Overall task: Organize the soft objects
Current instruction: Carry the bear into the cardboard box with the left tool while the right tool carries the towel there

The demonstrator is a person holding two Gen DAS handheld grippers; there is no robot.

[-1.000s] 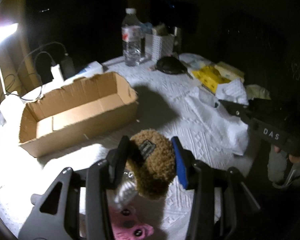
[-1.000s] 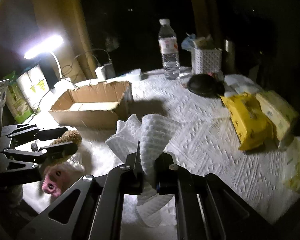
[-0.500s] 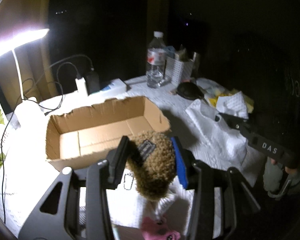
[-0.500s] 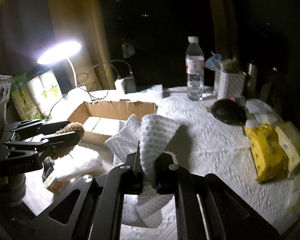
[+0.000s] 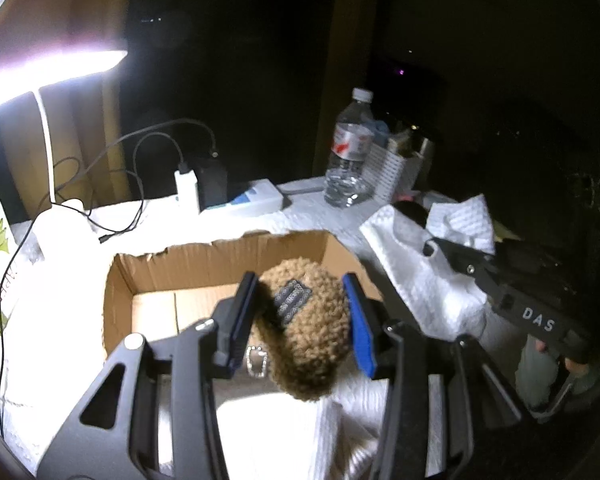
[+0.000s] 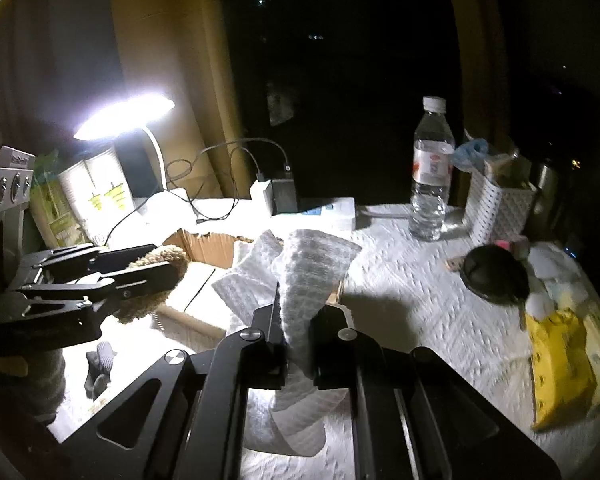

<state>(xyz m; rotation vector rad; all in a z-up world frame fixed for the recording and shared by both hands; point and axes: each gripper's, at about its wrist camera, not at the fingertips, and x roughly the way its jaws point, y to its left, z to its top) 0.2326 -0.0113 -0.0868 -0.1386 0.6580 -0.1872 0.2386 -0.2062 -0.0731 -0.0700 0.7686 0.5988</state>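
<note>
My left gripper (image 5: 300, 316) is shut on a brown curly plush toy (image 5: 308, 340) with a dark patch, held in the air above the near edge of the open cardboard box (image 5: 140, 280). It also shows at the left of the right wrist view (image 6: 156, 272). My right gripper (image 6: 300, 332) is shut on a white waffle-weave cloth (image 6: 312, 272) that hangs from it above the table, just right of the box (image 6: 212, 248). The right gripper with the cloth (image 5: 420, 280) also shows at the right of the left wrist view.
A lit desk lamp (image 6: 128, 116), chargers with cables (image 5: 188, 188), a water bottle (image 6: 430, 172), a white woven basket (image 6: 496, 208), a dark round object (image 6: 494, 276) and yellow packets (image 6: 560, 364) stand on the white-covered table (image 6: 420, 300). Around it is dark.
Both grippers have risen and moved toward the box with their loads. The plush toy is now over the box's near edge, and the cloth is closer to the box.
</note>
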